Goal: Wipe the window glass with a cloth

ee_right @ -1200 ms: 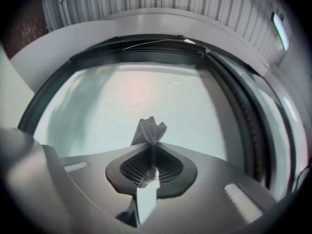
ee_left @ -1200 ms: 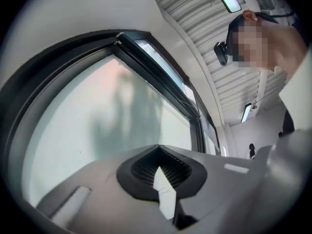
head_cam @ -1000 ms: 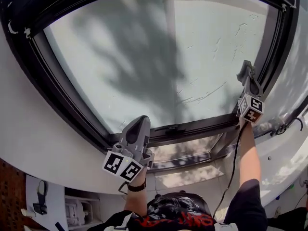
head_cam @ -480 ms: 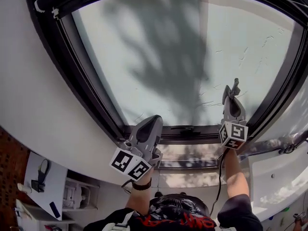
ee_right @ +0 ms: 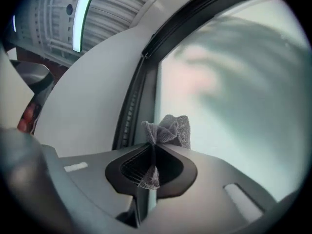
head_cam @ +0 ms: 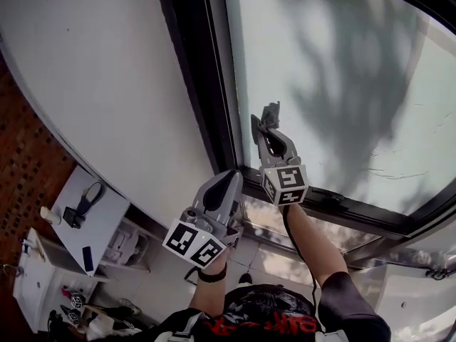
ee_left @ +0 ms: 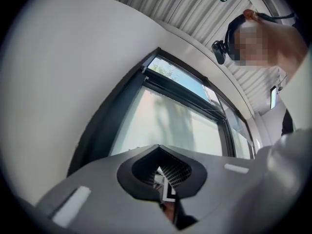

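Observation:
The frosted window glass (head_cam: 342,70) fills the upper right of the head view, edged by a black frame (head_cam: 189,70). My right gripper (head_cam: 265,123) is raised at the pane's lower left corner, just right of the frame's upright. It is shut on a small grey mesh cloth (ee_right: 169,129), which bunches out past the jaw tips toward the glass (ee_right: 239,82); whether it touches is unclear. The cloth (head_cam: 268,112) also shows at the tips in the head view. My left gripper (head_cam: 228,179) hangs lower, below the sill, shut with nothing in it (ee_left: 158,147).
A white wall (head_cam: 100,77) runs left of the frame, with brick (head_cam: 25,162) beyond it. Below left stands a white desk (head_cam: 96,226) with small items. The black bottom rail (head_cam: 356,209) crosses under the pane. A person's head with a headset (ee_left: 253,30) shows in the left gripper view.
My right gripper has swept with the cloth from the pane's right edge across to its lower left corner. The head view has swung left. The left gripper has stayed low.

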Demonstrator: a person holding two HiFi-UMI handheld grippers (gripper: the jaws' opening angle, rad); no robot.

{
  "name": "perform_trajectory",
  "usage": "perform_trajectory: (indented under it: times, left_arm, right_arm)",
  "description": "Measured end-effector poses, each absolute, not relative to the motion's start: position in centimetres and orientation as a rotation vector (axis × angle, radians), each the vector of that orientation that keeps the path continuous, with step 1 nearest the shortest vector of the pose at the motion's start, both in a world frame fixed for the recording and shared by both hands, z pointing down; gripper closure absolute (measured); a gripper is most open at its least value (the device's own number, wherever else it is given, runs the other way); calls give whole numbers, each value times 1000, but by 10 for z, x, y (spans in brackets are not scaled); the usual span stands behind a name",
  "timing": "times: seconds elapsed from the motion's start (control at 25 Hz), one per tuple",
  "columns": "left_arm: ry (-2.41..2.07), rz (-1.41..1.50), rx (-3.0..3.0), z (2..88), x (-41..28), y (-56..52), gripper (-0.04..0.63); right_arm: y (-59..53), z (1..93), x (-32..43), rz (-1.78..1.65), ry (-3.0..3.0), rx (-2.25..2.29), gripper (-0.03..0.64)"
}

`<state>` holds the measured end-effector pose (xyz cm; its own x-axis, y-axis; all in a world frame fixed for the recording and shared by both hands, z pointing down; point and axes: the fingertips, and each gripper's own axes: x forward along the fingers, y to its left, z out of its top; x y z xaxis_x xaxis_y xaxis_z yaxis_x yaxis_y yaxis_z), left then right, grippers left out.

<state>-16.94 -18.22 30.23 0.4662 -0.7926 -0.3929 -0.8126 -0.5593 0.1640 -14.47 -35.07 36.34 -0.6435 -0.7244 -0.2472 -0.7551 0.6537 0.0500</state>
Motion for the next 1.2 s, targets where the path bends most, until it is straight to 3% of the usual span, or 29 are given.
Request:
perform_trajectory:
  times: [0.16, 0.32, 0.52, 0.88, 1.2]
  left_arm:
    - [1549, 675, -2585, 305, -205, -174, 601]
    - [1541, 682, -2589, 304, -209, -178, 601]
    - [1423, 680, -2686, 303, -169, -199, 601]
    - [1018, 651, -2916, 300, -29, -221, 601]
    - [984, 651, -2932, 301, 0, -218, 601]
  right_arm:
    - [-361, 372, -219, 160, 2805, -1062, 589]
    - [-374, 379, -173, 145, 2740, -1251, 589]
    - [-365, 378, -15, 194, 2439, -1579, 589]
    - [-304, 393, 331, 189, 1865, -2289, 589]
    - [-257, 428, 518, 19, 1428, -2687, 589]
